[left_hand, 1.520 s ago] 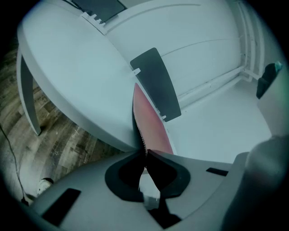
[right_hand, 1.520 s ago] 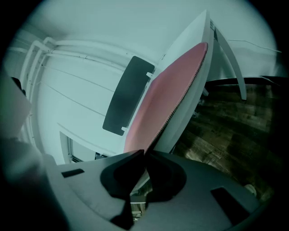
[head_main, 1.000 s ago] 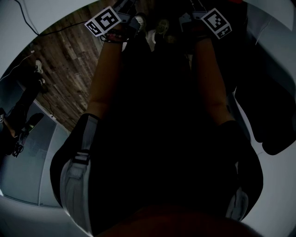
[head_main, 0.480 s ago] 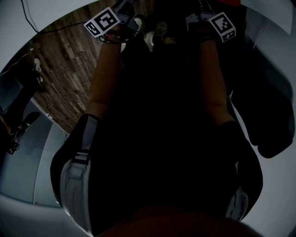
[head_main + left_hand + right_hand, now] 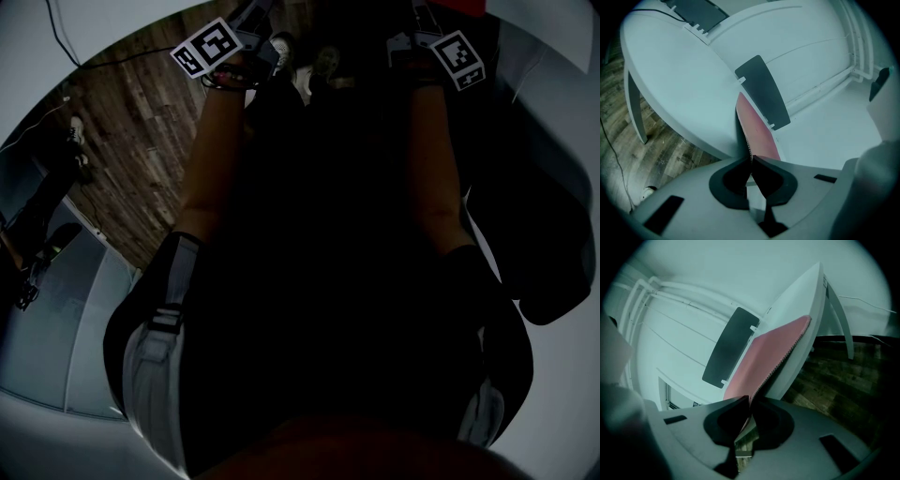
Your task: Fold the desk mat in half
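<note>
The thin pink desk mat with a stitched edge (image 5: 759, 133) shows only as a narrow, edge-on strip in each gripper view, held up by the rim of the smooth white round table (image 5: 670, 79). In the dim head view it cannot be made out. The left gripper (image 5: 751, 161) and right gripper (image 5: 751, 401) each pinch its border, jaws closed on it. A flat dark rectangular panel (image 5: 764, 91) shows beyond, with the grained wooden plank floor (image 5: 628, 136) below.
</note>
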{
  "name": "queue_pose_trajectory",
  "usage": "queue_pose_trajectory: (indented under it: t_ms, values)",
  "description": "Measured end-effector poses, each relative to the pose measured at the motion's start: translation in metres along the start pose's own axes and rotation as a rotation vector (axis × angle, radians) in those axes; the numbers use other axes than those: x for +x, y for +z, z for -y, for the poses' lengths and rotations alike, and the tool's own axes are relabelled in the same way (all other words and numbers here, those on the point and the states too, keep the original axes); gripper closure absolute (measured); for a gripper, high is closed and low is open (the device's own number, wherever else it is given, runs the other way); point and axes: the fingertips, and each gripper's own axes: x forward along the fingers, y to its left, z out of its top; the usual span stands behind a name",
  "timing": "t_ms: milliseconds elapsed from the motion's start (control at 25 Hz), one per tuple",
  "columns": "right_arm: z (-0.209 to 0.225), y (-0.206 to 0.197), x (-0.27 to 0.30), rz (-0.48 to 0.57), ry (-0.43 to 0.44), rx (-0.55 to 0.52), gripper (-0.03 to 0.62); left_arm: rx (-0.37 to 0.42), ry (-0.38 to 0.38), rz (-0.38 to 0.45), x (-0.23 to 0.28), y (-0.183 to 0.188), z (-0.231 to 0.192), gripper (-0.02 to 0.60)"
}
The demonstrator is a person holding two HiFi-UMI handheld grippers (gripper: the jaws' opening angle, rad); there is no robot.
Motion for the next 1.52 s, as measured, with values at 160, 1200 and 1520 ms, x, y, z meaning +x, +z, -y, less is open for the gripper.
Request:
queue_pose_trajectory:
  t_ms: [160,1200,1520]
  values:
    - [-0.009,0.005,0.001,0.009,0.027,-0.028,0.553,-0.005,0.001,0.010,0.001,0.003,0.002,0.557]
    - [-0.045,0.028,-0.004,0.094,0.161,-0.074,0.553,0.074,-0.113,0.103,0.007,0.041,0.040,0.555]
    - [-0.038,0.020,-0.013,0.160,0.192,-0.079,0.551,0.100,-0.166,0.084,0.005,0.025,0.032,0.555]
